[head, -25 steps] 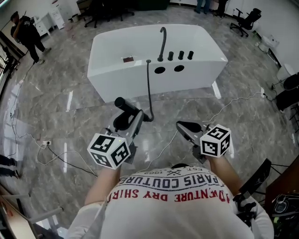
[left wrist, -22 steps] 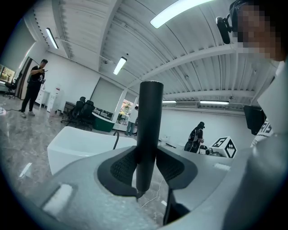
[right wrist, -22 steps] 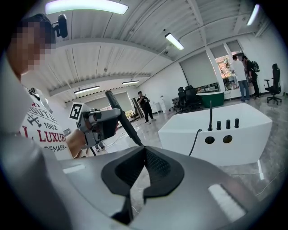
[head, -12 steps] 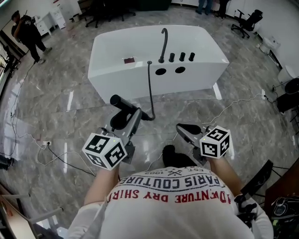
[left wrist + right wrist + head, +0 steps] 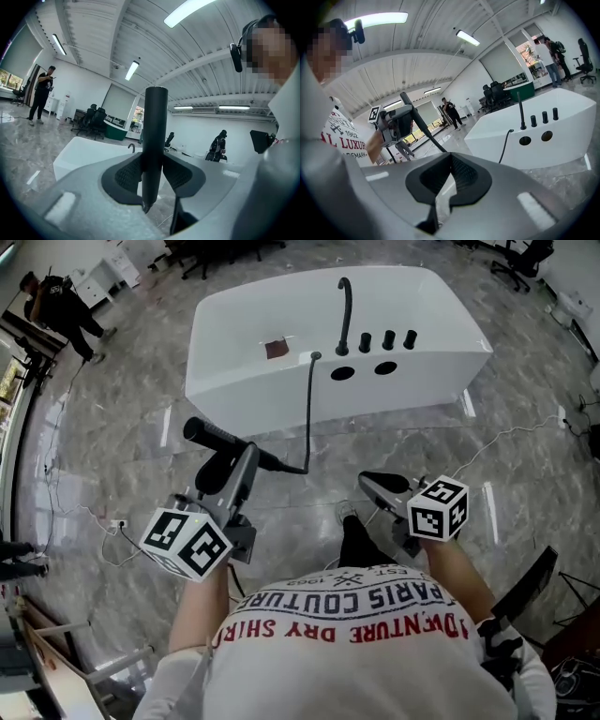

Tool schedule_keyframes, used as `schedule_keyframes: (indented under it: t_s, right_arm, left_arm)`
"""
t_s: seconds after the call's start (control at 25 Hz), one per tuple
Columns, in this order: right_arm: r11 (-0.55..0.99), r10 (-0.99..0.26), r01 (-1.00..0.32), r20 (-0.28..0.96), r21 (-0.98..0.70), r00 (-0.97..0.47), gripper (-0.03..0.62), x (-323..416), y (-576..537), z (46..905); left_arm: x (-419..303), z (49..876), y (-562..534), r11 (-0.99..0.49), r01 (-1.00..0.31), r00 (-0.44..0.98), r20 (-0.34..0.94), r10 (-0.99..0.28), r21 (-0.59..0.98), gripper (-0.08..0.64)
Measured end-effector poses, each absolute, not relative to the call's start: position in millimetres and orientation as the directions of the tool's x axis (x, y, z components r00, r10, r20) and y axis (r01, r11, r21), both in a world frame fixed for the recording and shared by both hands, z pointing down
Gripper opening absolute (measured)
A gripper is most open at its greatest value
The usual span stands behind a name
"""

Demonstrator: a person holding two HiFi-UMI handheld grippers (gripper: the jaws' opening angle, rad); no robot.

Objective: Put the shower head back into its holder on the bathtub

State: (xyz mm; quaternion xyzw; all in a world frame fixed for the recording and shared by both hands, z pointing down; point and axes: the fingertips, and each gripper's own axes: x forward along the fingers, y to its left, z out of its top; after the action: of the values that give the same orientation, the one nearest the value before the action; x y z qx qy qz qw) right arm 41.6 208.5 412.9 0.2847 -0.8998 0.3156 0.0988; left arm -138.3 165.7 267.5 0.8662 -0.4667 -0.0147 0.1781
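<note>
In the head view, my left gripper [image 5: 242, 457] is shut on the black rod-shaped shower head [image 5: 220, 440], which lies slanted across its jaws above the marble floor. Its black hose [image 5: 308, 418] runs up to a small fitting [image 5: 315, 356] on the rim of the white bathtub [image 5: 281, 390]. In the left gripper view the shower head [image 5: 154, 136] stands upright, pinched between both pads of my left gripper [image 5: 153, 176]. My right gripper [image 5: 370, 481] is shut with nothing in it, right of the hose. The right gripper view shows that right gripper [image 5: 450, 176] with its jaws together, and the bathtub [image 5: 562, 140] ahead.
The tub carries a curved black faucet [image 5: 345, 310], three black knobs [image 5: 388, 339] and two round dark openings [image 5: 342, 374] on its front. A small brown item [image 5: 277, 348] lies on the rim. Cables and a socket strip [image 5: 117, 523] lie on the floor at left. A person [image 5: 56, 296] stands far left.
The left gripper has swung left with the shower head still in it. The right gripper has shifted slightly. The tub's place in the head view has changed, and a dark-clad leg has come into view between the grippers.
</note>
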Motion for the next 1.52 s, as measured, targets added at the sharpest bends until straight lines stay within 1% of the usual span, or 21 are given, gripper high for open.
schedule_keyframes:
  t_s: [0.2,0.44,0.6,1.0,1.08,1.16,1.24,1.4,1.52]
  right_arm:
    - [0.627,-0.426,-0.548,0.345,-0.553,-0.836,0.003,46.8,138.6,429.2]
    - [0.616,-0.426,-0.549,0.347,-0.565,-0.836,0.003,75.2,48.4,438.2]
    - [0.623,-0.445,-0.562,0.345,-0.543,-0.827,0.003,94.3,-7.4,431.0]
    - [0.647,-0.447,-0.566,0.347,-0.511,-0.824,0.004,98.0,-42.4,432.5]
    - [0.653,-0.418,-0.545,0.350,-0.526,-0.838,0.005,93.3,-44.9,442.1]
    - [0.660,-0.358,-0.507,0.360,-0.555,-0.861,0.045,83.2,-45.9,458.0]
    - [0.679,-0.297,-0.478,0.387,-0.557,-0.873,0.072,69.8,-48.3,476.1]
    - [0.701,-0.236,-0.450,0.416,-0.553,-0.878,0.076,38.8,-53.3,509.5]
    - [0.693,-0.191,-0.429,0.427,-0.579,-0.884,0.097,18.2,-62.6,530.5]
  left_arm:
    - [-146.0,266.6,89.9,-0.440,-0.842,0.508,0.179,-0.843,0.313,0.137]
    - [-129.1,243.9,-3.7,-0.436,-0.856,0.484,0.140,-0.864,0.277,0.137]
    - [-116.1,229.9,-41.8,-0.443,-0.854,0.485,0.109,-0.868,0.271,0.138]
    - [-109.3,199.8,-84.0,-0.482,-0.833,0.514,0.060,-0.856,0.272,0.138]
    - [-111.7,196.3,-92.9,-0.488,-0.827,0.520,0.053,-0.852,0.278,0.138]
    - [-114.9,195.0,-106.1,-0.494,-0.818,0.528,0.044,-0.848,0.294,0.137]
    - [-118.0,194.3,-122.2,-0.503,-0.806,0.538,0.031,-0.842,0.311,0.137]
    - [-128.3,188.0,-149.1,-0.518,-0.790,0.554,0.020,-0.832,0.328,0.138]
    - [-131.5,178.0,-165.6,-0.549,-0.763,0.582,-0.005,-0.813,0.341,0.137]
